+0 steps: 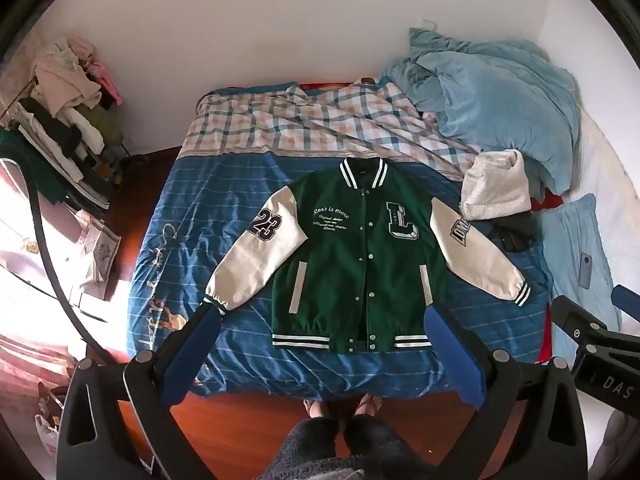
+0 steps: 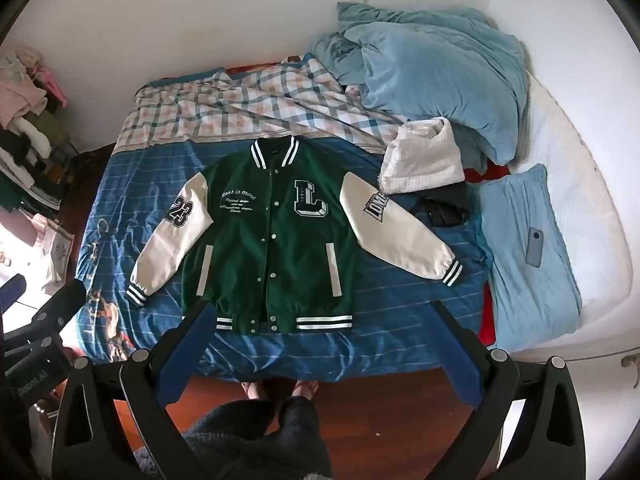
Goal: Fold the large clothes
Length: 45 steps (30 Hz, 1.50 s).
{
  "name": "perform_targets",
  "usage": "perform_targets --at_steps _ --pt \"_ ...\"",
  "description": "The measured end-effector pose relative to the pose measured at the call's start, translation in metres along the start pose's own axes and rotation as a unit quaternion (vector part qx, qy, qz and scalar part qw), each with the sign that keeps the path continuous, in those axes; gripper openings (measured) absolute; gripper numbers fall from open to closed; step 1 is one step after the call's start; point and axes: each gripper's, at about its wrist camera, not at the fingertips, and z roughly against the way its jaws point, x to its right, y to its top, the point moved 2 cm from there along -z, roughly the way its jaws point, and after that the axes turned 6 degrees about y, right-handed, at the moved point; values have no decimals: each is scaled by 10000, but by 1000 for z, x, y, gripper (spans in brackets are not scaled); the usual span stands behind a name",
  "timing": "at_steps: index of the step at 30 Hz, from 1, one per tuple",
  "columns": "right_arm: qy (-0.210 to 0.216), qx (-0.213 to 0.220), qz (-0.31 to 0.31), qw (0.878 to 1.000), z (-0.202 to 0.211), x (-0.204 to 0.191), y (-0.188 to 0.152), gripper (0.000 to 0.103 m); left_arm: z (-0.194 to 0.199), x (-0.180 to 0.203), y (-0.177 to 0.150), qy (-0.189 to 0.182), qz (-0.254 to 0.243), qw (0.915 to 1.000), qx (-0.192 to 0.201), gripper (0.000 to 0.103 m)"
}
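A green varsity jacket [image 1: 360, 256] with cream sleeves lies flat, front up and buttoned, on the blue bedspread [image 1: 192, 240]; sleeves spread out to both sides. It also shows in the right wrist view [image 2: 272, 240]. My left gripper [image 1: 324, 320] is open and empty, held high above the jacket's hem. My right gripper [image 2: 320, 312] is open and empty, also high above the hem. The right gripper's body shows at the left wrist view's right edge [image 1: 592, 340].
A light blue duvet [image 1: 500, 100] is heaped at the bed's far right, with a white folded cloth [image 1: 496, 188] and a dark item [image 1: 516, 232] beside it. A phone [image 1: 585, 270] lies on a blue pillow. A clothes rack [image 1: 68, 120] stands left. Wooden floor lies below.
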Motion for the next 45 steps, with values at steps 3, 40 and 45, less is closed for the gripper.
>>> perform_targets --at_steps 3,40,45 --pt "-3 13 -2 10000 0 -1 1 103 -1 1 0 5 -12 10000 9 103" --pt "32 22 25 10000 6 -6 8 103 14 -1 18 -40 52 9999 89 103" --pt "42 23 28 10000 7 -6 8 103 14 -3 16 -65 60 9999 97 103"
